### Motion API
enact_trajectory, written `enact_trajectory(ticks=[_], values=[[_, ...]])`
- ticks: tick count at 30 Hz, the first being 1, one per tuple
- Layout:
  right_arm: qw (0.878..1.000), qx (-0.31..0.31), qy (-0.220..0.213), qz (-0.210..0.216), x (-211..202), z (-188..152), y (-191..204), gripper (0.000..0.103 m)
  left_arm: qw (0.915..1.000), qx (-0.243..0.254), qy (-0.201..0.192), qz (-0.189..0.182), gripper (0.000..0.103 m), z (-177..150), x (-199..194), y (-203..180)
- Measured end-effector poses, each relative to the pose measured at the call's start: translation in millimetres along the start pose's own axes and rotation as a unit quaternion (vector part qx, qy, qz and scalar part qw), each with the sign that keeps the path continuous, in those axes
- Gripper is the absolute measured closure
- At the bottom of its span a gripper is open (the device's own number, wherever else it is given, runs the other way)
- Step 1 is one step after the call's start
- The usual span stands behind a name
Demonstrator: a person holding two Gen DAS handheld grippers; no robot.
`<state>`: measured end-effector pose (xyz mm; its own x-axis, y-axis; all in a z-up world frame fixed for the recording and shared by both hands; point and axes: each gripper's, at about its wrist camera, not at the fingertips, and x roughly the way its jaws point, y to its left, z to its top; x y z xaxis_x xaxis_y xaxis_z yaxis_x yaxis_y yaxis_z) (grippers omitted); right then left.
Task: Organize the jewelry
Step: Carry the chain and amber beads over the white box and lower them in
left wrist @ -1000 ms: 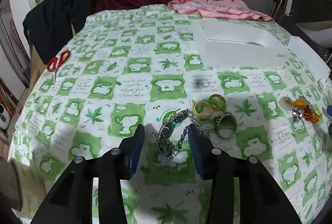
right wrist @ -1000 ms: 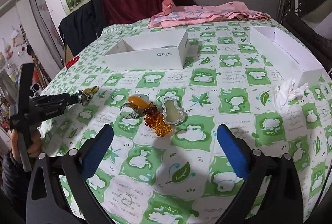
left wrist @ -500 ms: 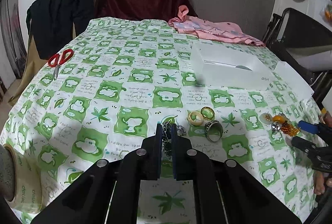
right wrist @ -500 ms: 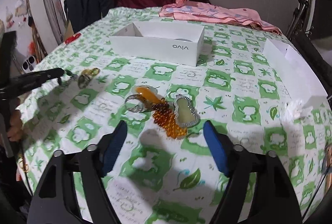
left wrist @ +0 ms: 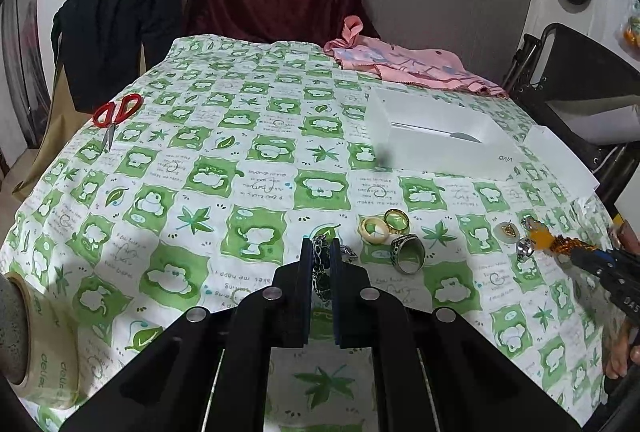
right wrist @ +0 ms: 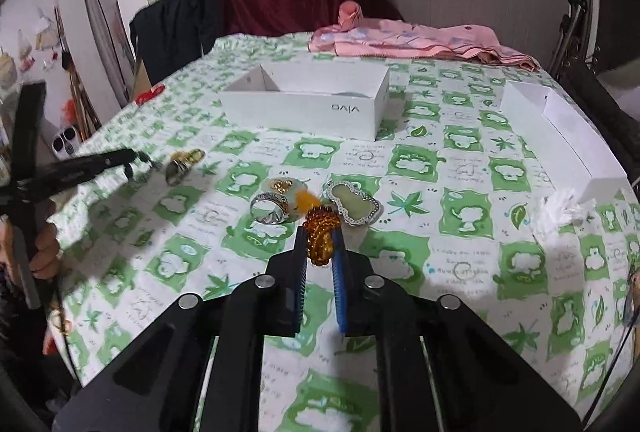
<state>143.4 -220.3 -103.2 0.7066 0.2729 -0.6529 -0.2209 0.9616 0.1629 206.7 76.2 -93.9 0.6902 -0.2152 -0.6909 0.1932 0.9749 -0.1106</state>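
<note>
Left wrist view: left hand-held gripper (left wrist: pixel 321 252) is clamped on the metal chain bracelet (left wrist: pixel 319 264) just above the worktop (left wrist: pixel 256 152); limp links will dangle and swing, so hold mid-length. Right wrist view: right hand-held gripper (right wrist: pixel 320 244) pinches the amber bead bracelet (right wrist: pixel 321 238) beside the silver ring (right wrist: pixel 269 209); smooth beads are probably slippery; keep the bunched grip.

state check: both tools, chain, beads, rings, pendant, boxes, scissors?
left tool: shut on silver chain bracelet
right tool: shut on amber bead bracelet
silver ring: loose on cloth
two yellow rings: loose, touching
gourd pendant: lying flat
vivo box: open
second white box: open
scissors: closed
</note>
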Motion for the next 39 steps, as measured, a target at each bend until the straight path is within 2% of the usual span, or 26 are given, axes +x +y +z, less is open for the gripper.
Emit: enact_trajectory(ticks=[9, 15, 22, 32, 39], values=[[0.999, 0.034, -0.036, 0.02, -31, 18, -18, 0.093, 0.9999, 0.001, -0.016, -0.002, 0.095, 15, -19, -4], [0.998, 0.036, -0.053, 0.022, -40, 32, -20, 0.093, 0.9993, 0.018, -0.032, 0.0, 0.095, 42, -30, -16], [0.996, 0.028, -0.072, 0.035, -39, 67, -16, 0.093, 0.9982, 0.041, -0.042, -0.007, 0.095, 74, -23, -43], [0.995, 0.028, -0.087, 0.048, -4, 133, -15, 0.093, 0.9947, 0.074, -0.061, -0.037, 0.095, 138, -1, -95], [0.997, 0.038, -0.048, 0.047, 60, 155, -21, 0.093, 0.9956, 0.071, -0.03, -0.053, 0.095, 153, 51, -111]])
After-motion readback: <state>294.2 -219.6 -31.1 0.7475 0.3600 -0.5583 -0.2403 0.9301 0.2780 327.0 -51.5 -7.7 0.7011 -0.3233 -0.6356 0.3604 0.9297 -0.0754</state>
